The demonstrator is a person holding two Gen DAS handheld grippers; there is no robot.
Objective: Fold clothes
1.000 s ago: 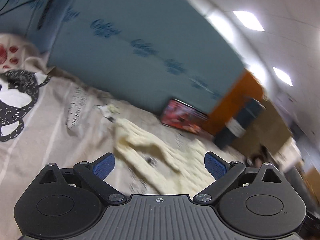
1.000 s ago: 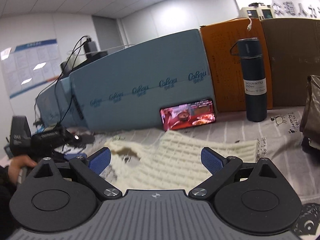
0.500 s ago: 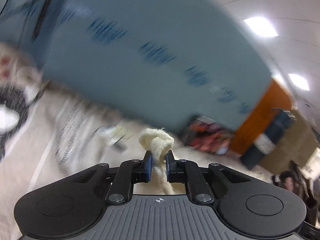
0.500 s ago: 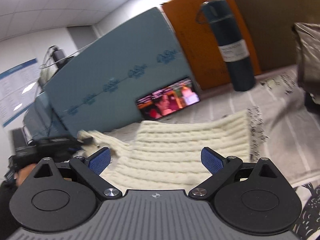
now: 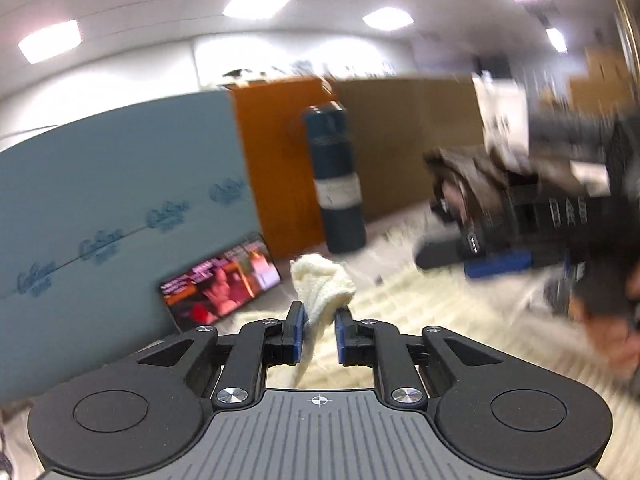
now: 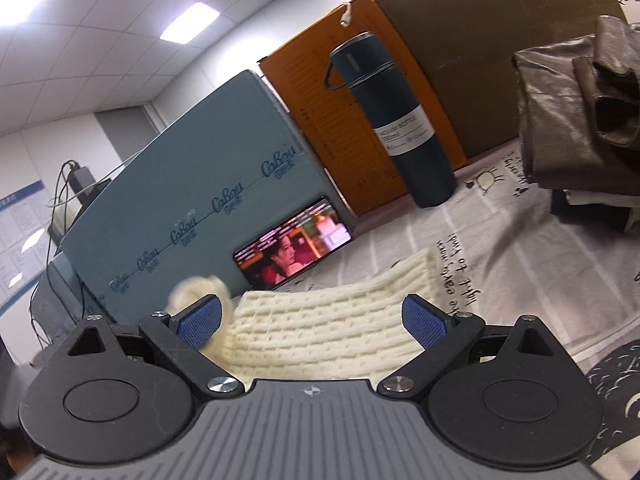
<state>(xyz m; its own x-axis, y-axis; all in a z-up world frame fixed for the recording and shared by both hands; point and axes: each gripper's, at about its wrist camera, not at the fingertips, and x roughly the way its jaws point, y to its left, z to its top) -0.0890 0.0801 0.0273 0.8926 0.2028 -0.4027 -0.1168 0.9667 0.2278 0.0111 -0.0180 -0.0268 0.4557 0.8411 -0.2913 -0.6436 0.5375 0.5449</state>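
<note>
Cream knit sweater (image 6: pixel 320 328) spread on printed cloth (image 6: pixel 540 264), in front of phone (image 6: pixel 294 250). Left gripper (image 5: pixel 319 330) pinching bunched corner, lifted. Right gripper (image 6: pixel 312 320) unclenched above sweater. First fold barely begun; remaining folds undone.

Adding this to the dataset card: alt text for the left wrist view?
The left hand-held gripper is shut on a bunched fold of cream knit garment, lifted above the table. Behind stand a phone playing video, a dark blue bottle and a blue board; the right hand-held gripper is blurred.
</note>
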